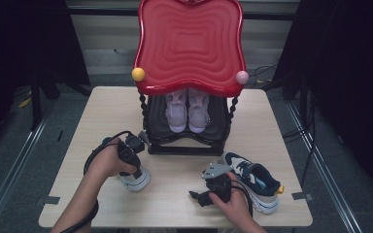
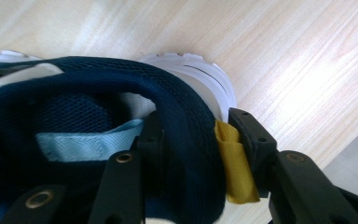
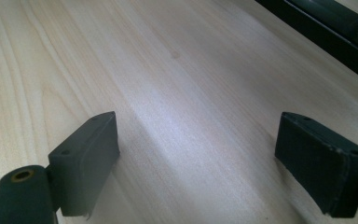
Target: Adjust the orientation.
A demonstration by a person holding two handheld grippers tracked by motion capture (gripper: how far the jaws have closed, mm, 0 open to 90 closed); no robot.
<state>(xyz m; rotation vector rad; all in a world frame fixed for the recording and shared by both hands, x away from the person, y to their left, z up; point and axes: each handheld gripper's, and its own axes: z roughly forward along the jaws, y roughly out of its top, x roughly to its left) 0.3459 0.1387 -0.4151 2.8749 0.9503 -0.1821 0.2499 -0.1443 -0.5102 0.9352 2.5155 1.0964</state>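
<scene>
A navy and white sneaker [image 1: 137, 179] [image 2: 98, 88] sits on the table at the left front. My left gripper [image 1: 132, 169] [image 2: 196, 126] is shut on its heel collar, with one jaw inside the shoe and the other pressed against the yellow pull tab [image 2: 234, 163]. Its matching sneaker [image 1: 255, 182] lies at the right front, sole down. Beside that shoe, my right gripper [image 1: 200, 198] [image 3: 196, 135] rests low over bare wood, jaws wide open with nothing between them.
A black rack [image 1: 189, 141] with a red wavy tray top [image 1: 189, 43] stands at the back middle of the wooden table [image 1: 102, 111]. A pale pink pair of shoes [image 1: 187, 112] sits on its lower shelf. Dark floor and cables surround the table.
</scene>
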